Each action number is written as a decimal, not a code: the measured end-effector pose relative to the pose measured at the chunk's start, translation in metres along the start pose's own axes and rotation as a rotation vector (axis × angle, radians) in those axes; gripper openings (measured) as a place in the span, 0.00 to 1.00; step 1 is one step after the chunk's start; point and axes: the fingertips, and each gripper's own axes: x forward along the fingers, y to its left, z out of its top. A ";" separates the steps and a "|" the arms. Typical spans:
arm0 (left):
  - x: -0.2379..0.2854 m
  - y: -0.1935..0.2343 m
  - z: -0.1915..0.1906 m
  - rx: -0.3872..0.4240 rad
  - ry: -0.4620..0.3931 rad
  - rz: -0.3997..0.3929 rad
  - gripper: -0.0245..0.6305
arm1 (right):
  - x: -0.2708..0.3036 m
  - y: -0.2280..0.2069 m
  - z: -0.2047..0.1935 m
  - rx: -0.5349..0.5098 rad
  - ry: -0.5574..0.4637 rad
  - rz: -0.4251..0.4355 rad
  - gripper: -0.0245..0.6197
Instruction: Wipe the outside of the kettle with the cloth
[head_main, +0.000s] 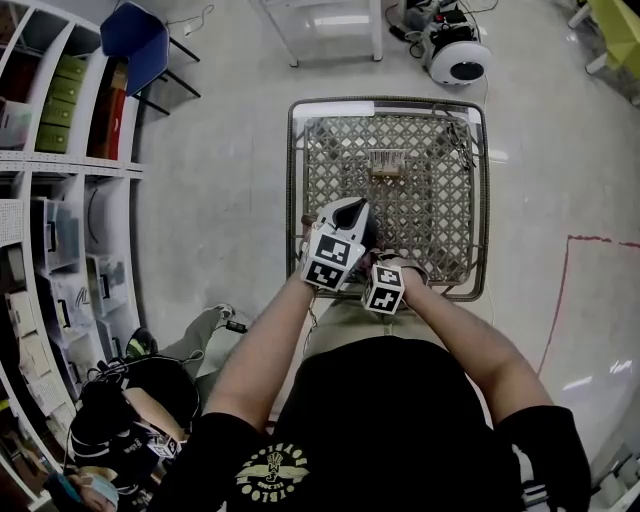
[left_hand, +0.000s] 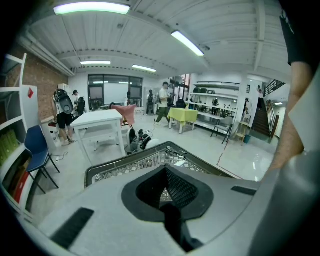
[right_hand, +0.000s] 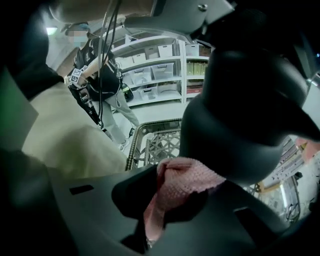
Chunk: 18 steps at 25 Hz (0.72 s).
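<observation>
Two tools hang above a wire cart (head_main: 430, 190). The right tool (right_hand: 165, 200) pinches a bunched pink cloth (right_hand: 185, 182) just under a dark rounded body (right_hand: 245, 110), kettle or not unclear. The left tool (left_hand: 163, 172) is closed, empty.

Right gripper (right_hand: 172, 197) jaws clamp pink cloth (right_hand: 182, 187) beneath dark rounded body, possibly kettle (right_hand: 245, 115); lattice surface (right_hand: 160, 145) behind.
</observation>
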 end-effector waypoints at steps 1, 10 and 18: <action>0.000 0.000 0.000 0.000 0.000 0.000 0.03 | -0.001 0.001 0.002 0.004 -0.008 -0.001 0.09; 0.001 0.000 0.001 0.001 0.001 -0.001 0.03 | -0.005 -0.027 -0.030 0.039 0.053 -0.040 0.09; 0.002 0.000 0.000 0.003 -0.008 -0.003 0.03 | -0.013 -0.059 -0.047 -0.071 0.125 -0.076 0.09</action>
